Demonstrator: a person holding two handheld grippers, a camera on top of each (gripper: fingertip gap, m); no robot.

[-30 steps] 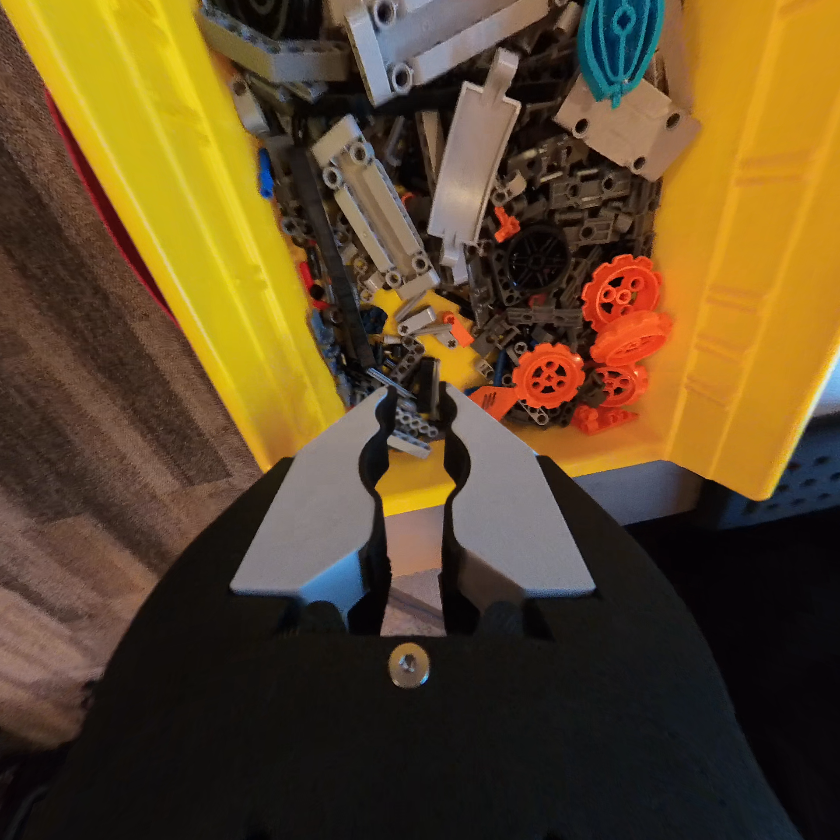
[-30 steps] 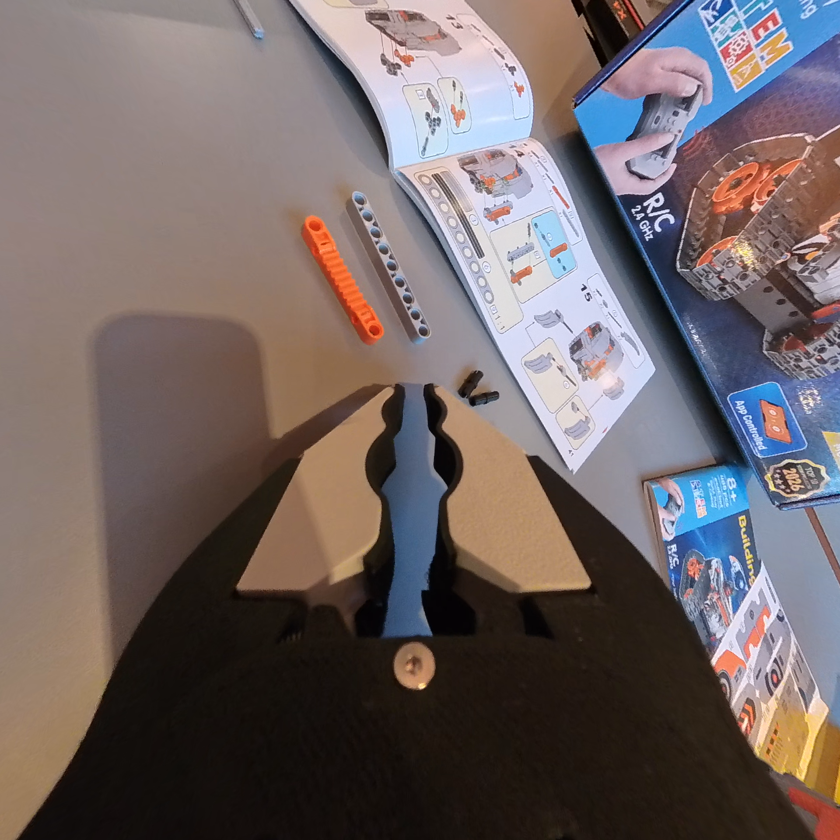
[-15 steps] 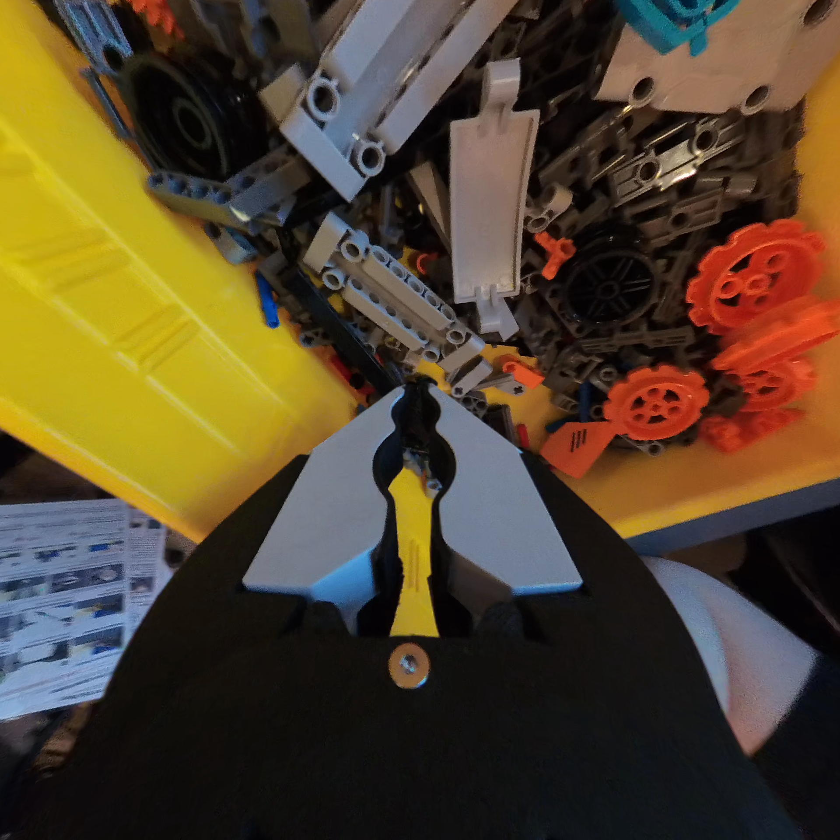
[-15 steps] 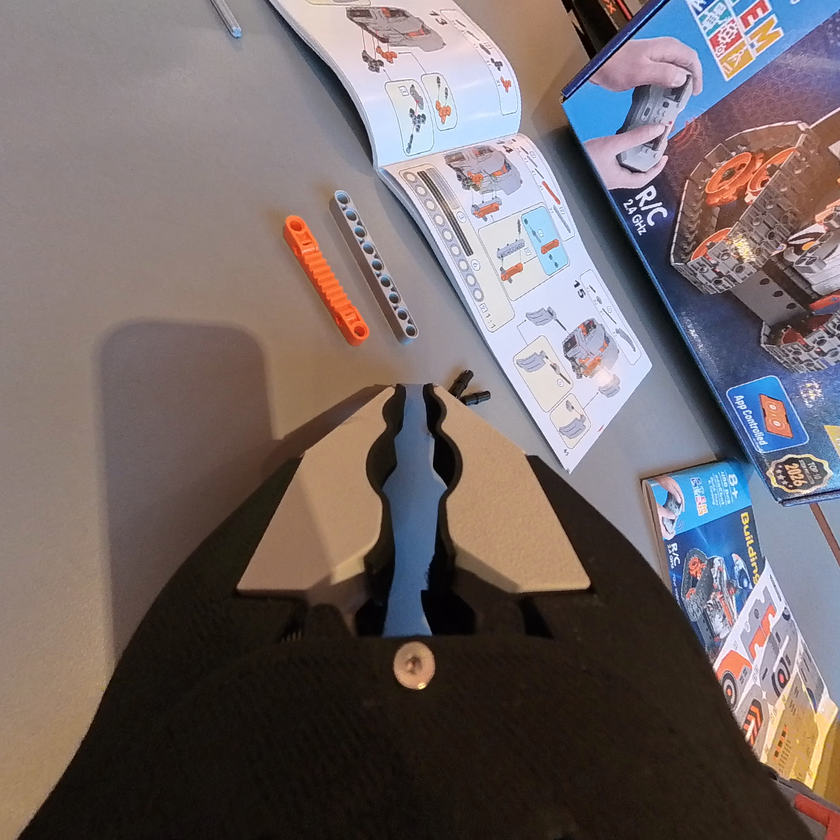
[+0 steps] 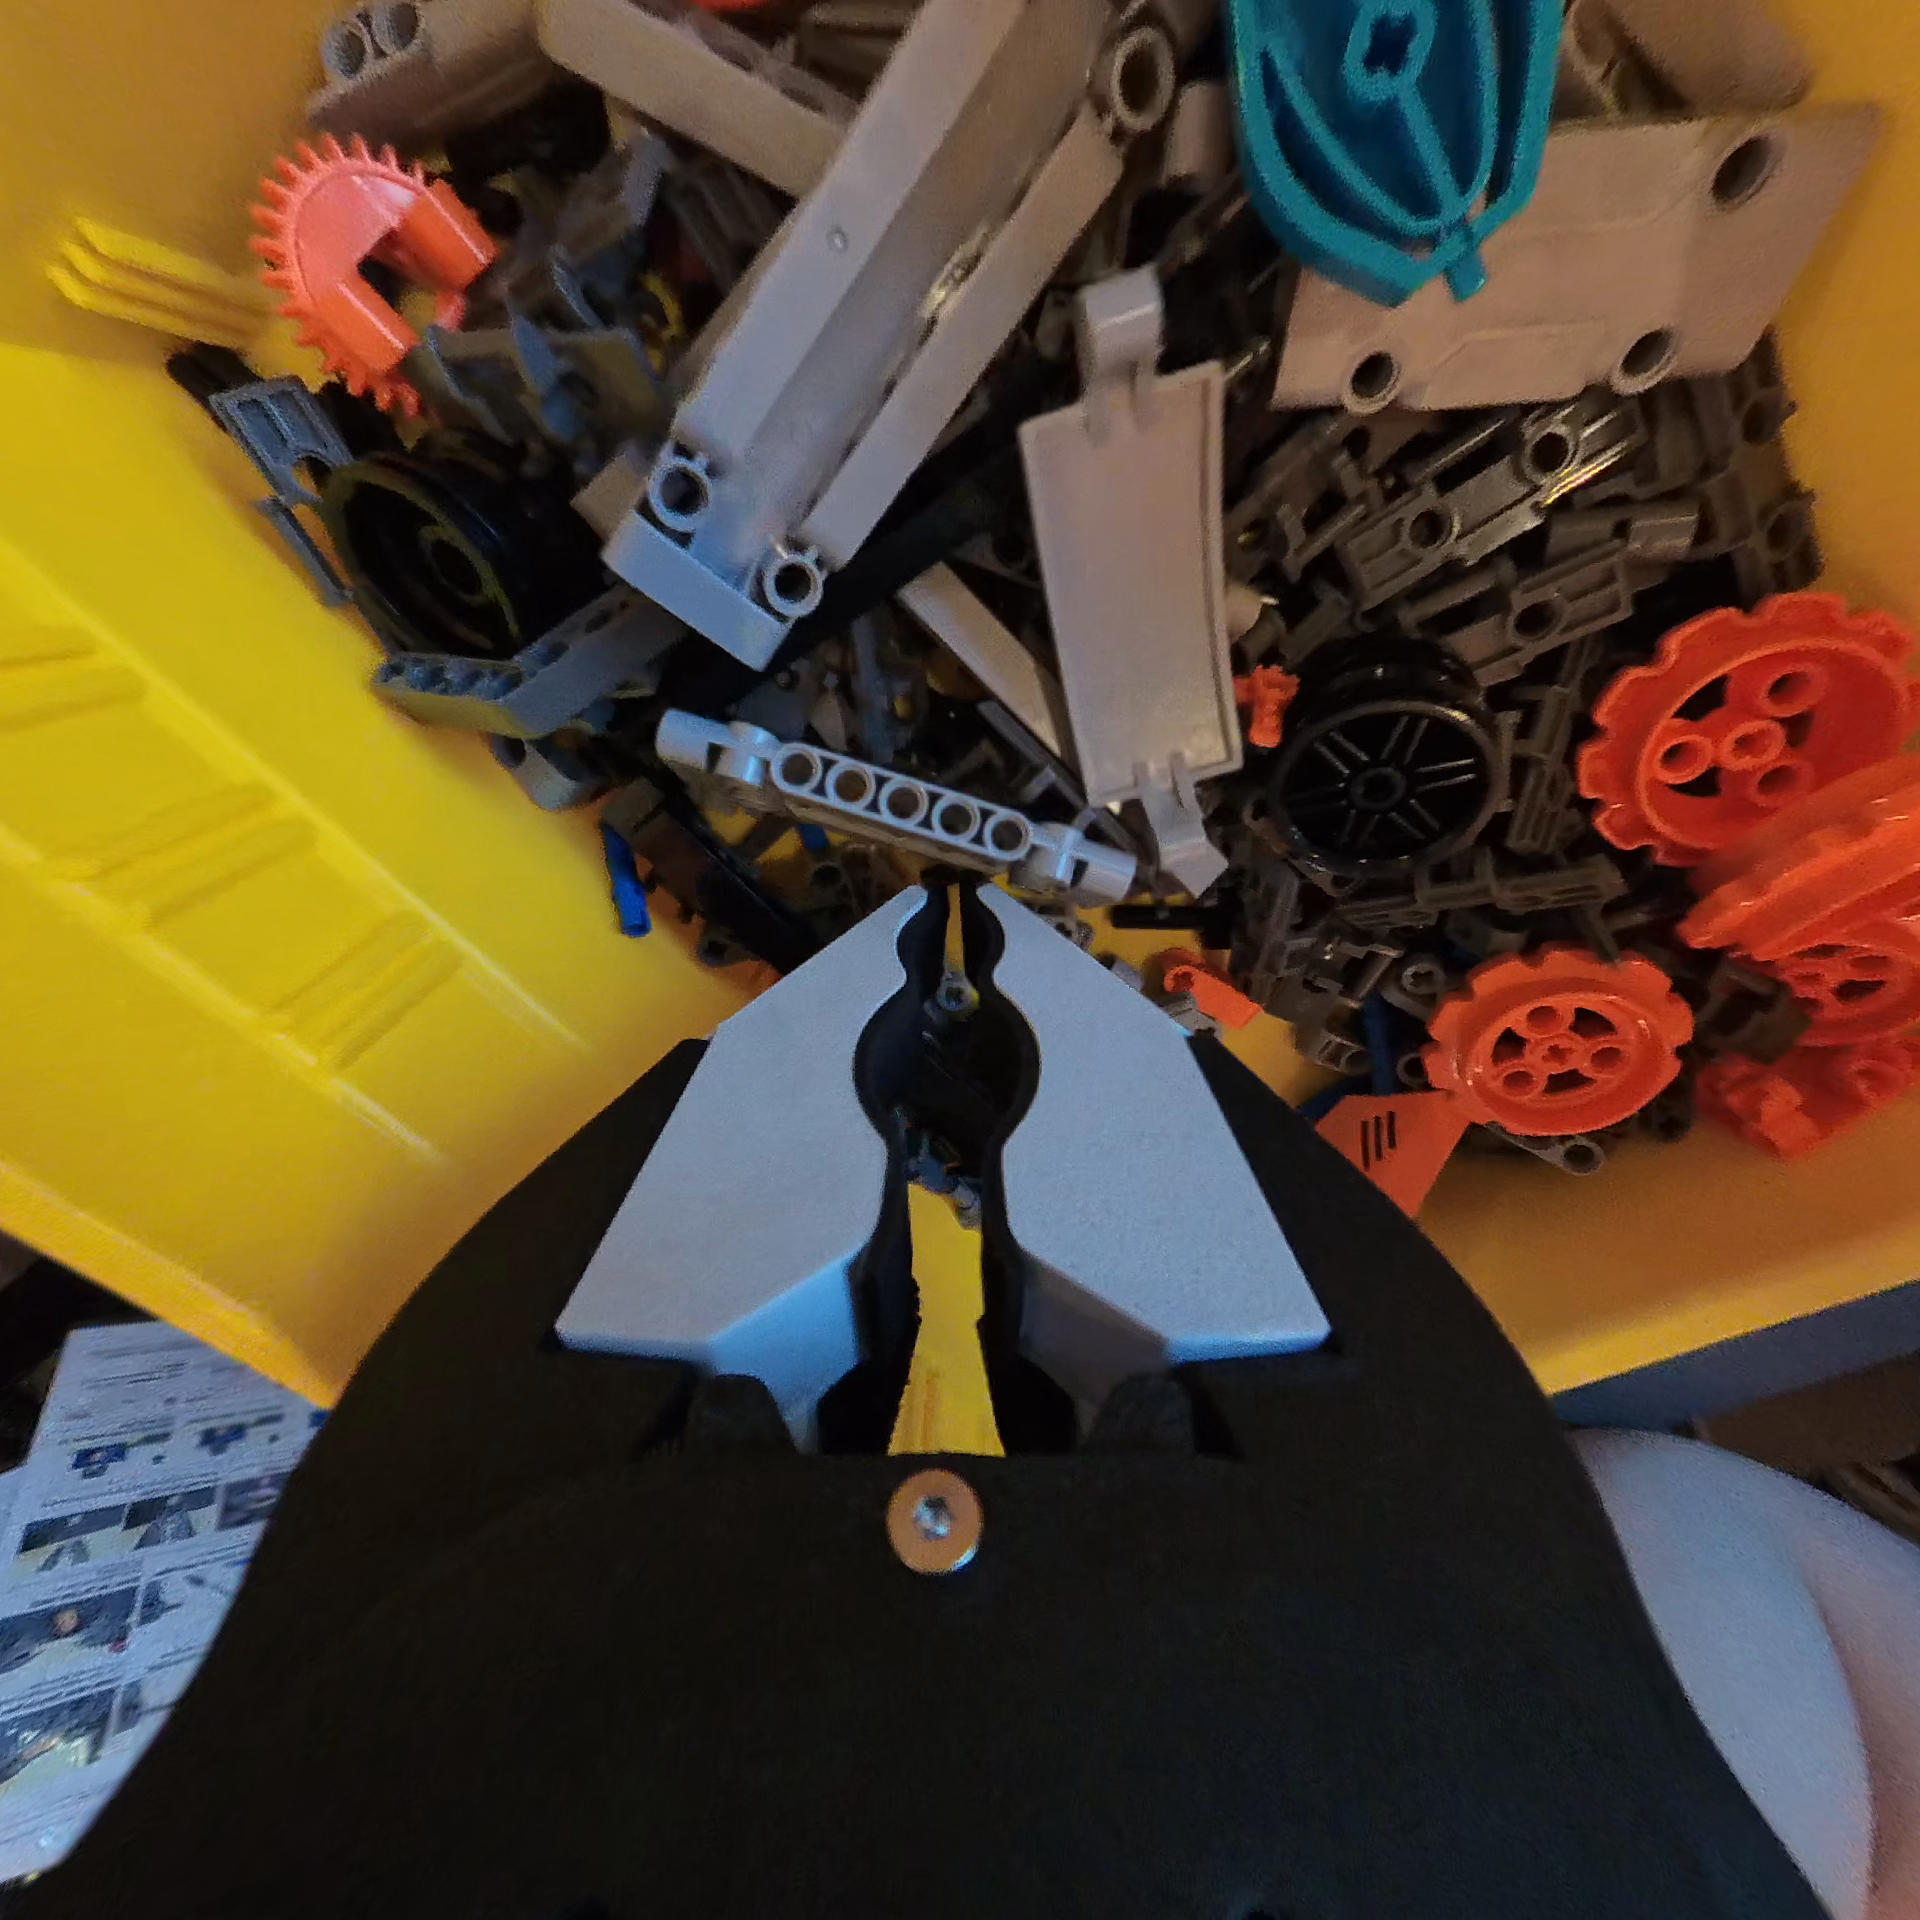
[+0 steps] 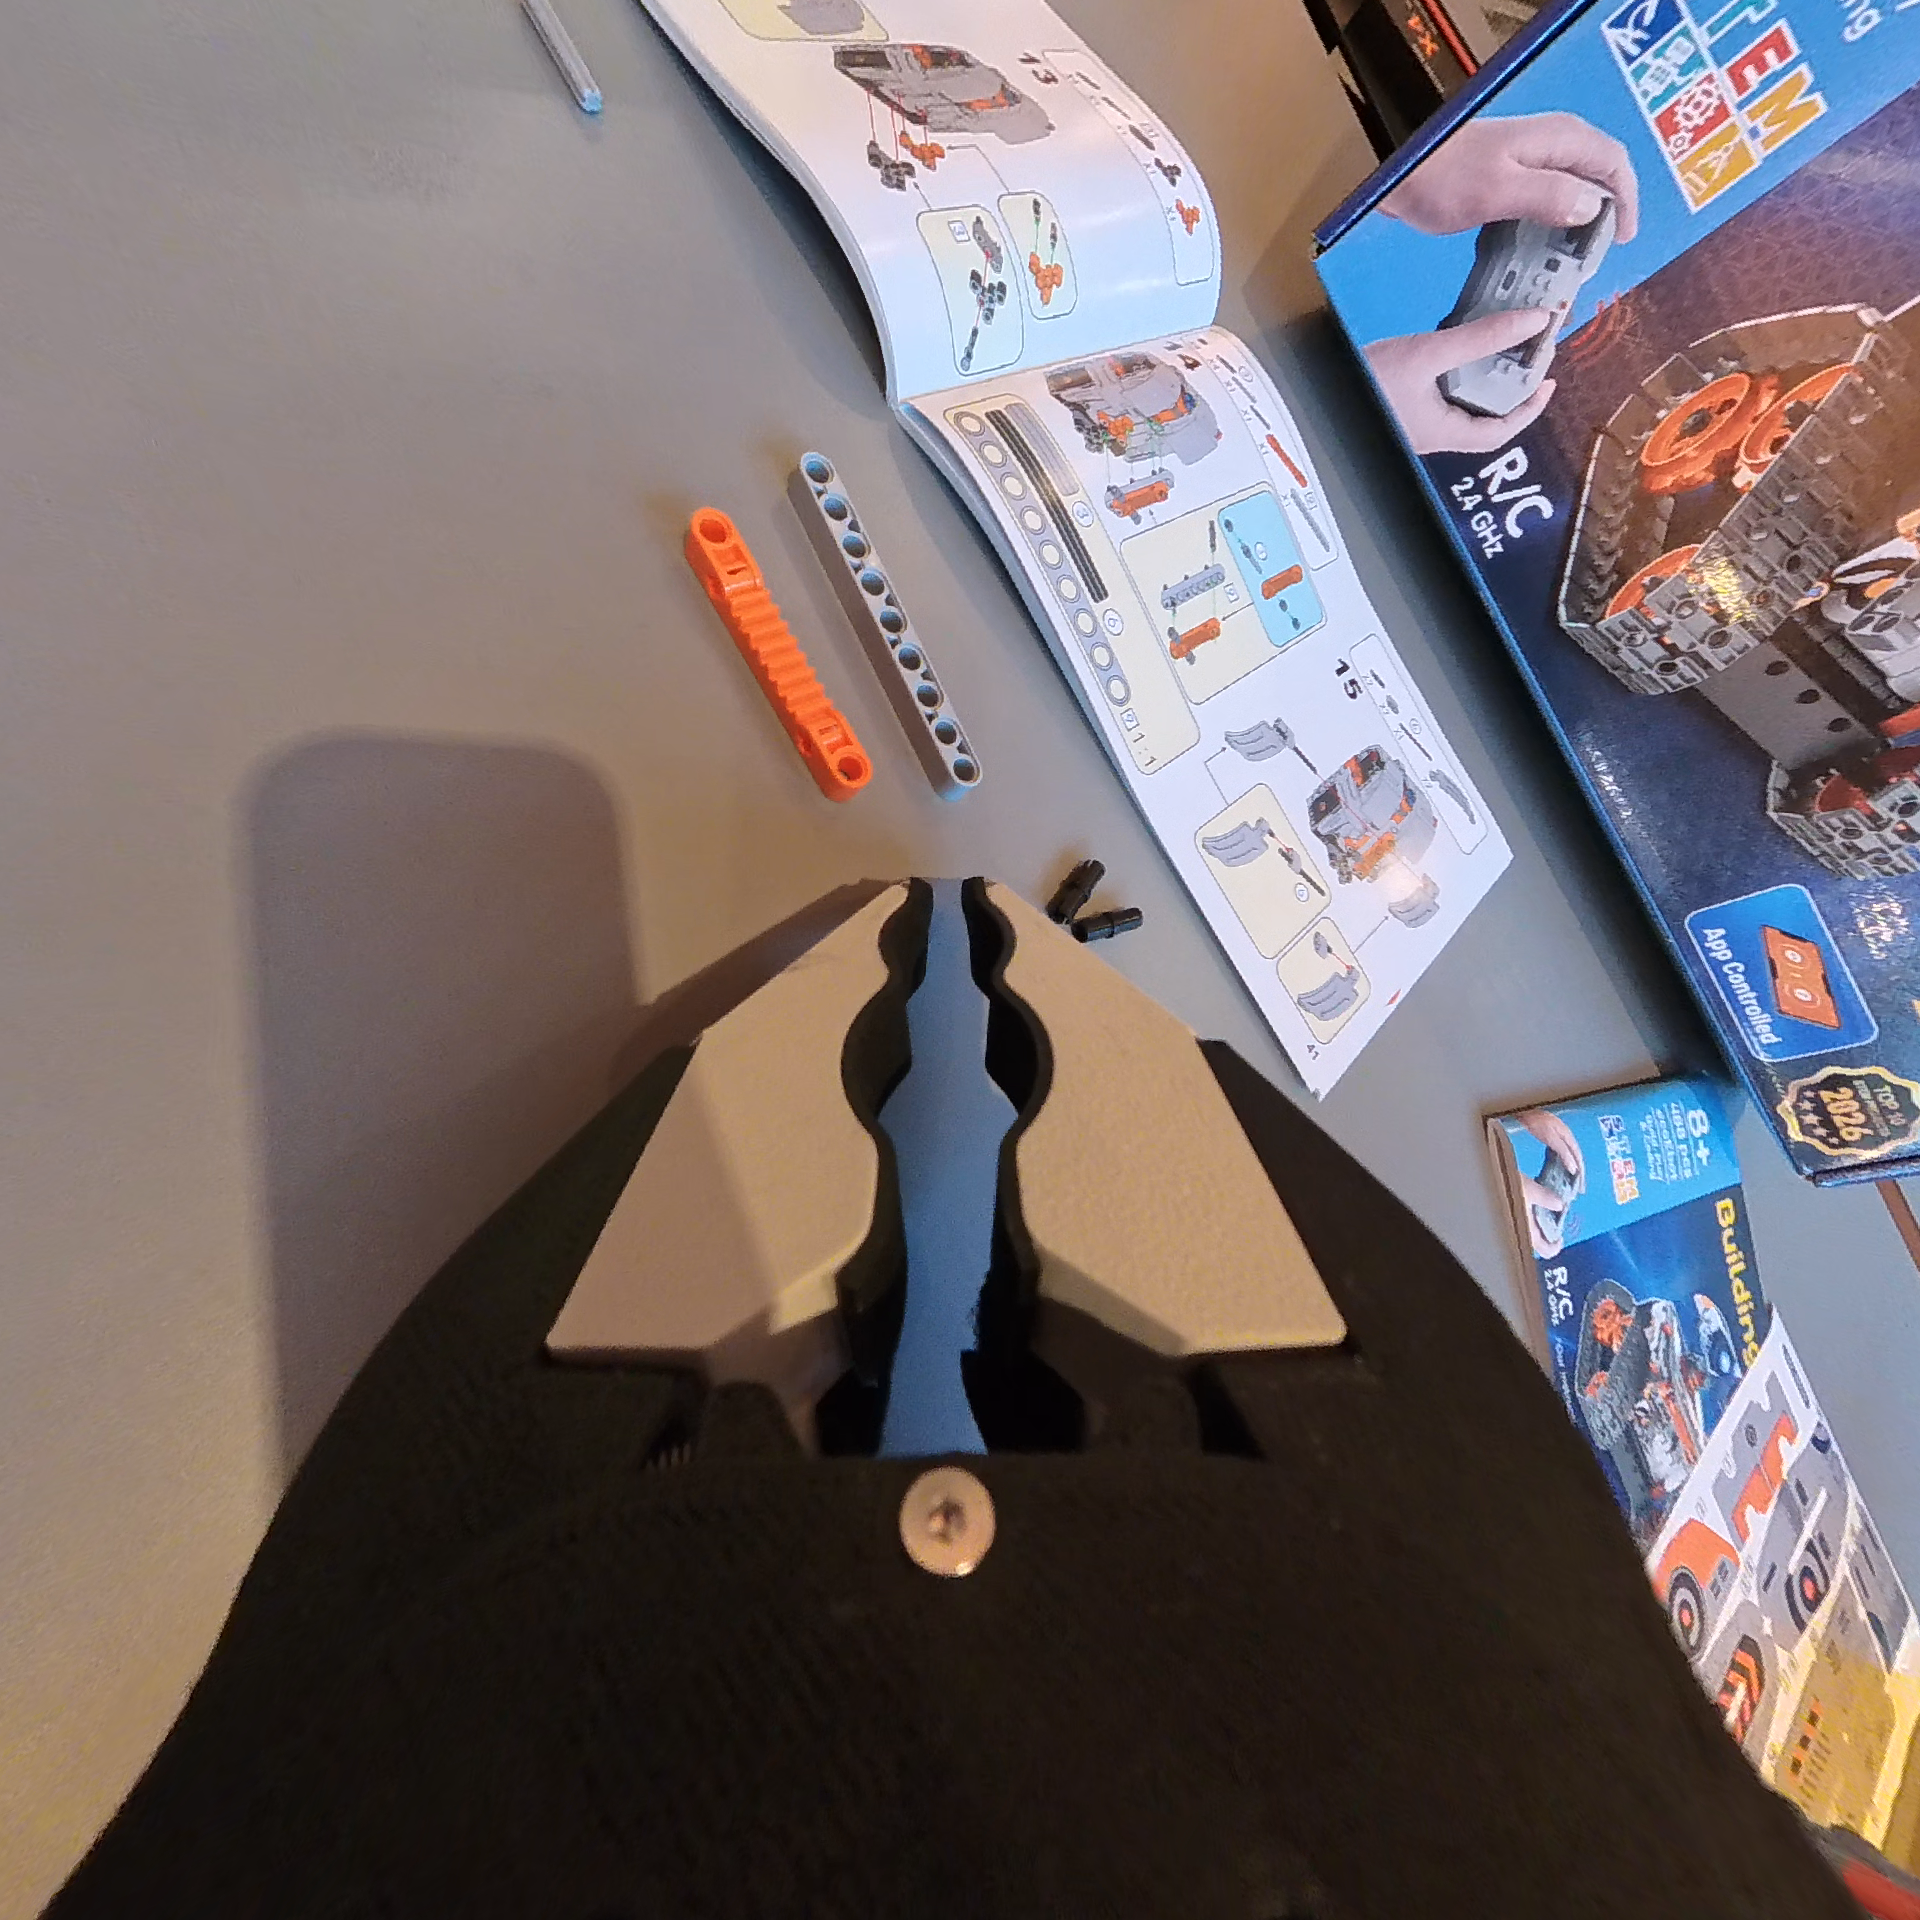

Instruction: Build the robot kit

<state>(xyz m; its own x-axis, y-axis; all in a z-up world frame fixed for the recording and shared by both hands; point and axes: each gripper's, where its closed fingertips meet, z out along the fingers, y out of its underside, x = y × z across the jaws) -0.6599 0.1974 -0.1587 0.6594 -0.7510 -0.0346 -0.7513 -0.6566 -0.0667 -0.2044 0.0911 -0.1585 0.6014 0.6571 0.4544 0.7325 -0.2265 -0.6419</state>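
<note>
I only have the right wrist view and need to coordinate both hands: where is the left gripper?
Observer: The left gripper is over a yellow bin full of loose building parts.
Operator: What's nearest its tips?
Observer: A light grey holed beam lies just ahead of them.
Operator: Are the jaws holding anything?
Observer: They stand nearly closed. Small bits show in the gap, but I cannot tell whether they are gripped.

Yellow bin (image 5: 239, 831) packed w/ bricks: teal oval piece (image 5: 1382, 135) at 1 o'clock, orange gears (image 5: 1756, 727) at 3, black wheel (image 5: 1377, 774) beside them. On grey table (image 6: 312, 416): orange rack (image 6: 774, 655) & grey beam (image 6: 888, 623) side by side at 12, open manual (image 6: 1143, 499) at 1, blue box (image 6: 1714, 520) at 2–3.
</note>
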